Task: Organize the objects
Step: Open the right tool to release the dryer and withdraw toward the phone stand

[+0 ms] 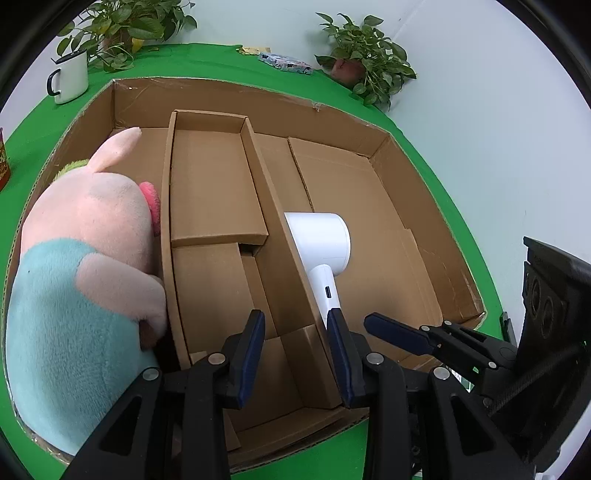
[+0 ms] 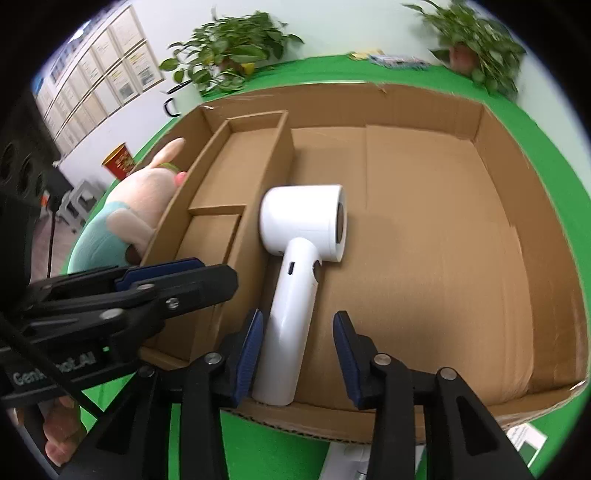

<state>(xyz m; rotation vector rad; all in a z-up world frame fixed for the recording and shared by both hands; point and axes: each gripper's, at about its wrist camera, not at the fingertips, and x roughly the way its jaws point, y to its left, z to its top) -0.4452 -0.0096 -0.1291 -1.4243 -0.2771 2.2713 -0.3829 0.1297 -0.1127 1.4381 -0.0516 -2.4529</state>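
A wide cardboard box [image 1: 258, 92] lies on the green table. A white hair dryer [image 2: 303, 221] rests on the floor of its big right section [image 2: 480, 221], head away from me. My right gripper [image 2: 299, 354] is open around the dryer's handle; the left pad is close against it and the right pad stands clear. A pink plush pig in a teal top [image 1: 85, 258] fills the left section. My left gripper [image 1: 297, 354] is open with nothing between its jaws, over the near end of the inner cardboard divider tray [image 1: 210, 192]. The dryer [image 1: 319, 243] lies just right of that tray.
A white mug [image 1: 68, 79] and a potted plant [image 1: 125, 26] stand at the back left, and a second plant [image 1: 369, 66] and a printed packet [image 1: 284, 62] at the back. A red cup [image 2: 120, 162] stands left of the box. A hand [image 2: 59, 432] holds the left gripper.
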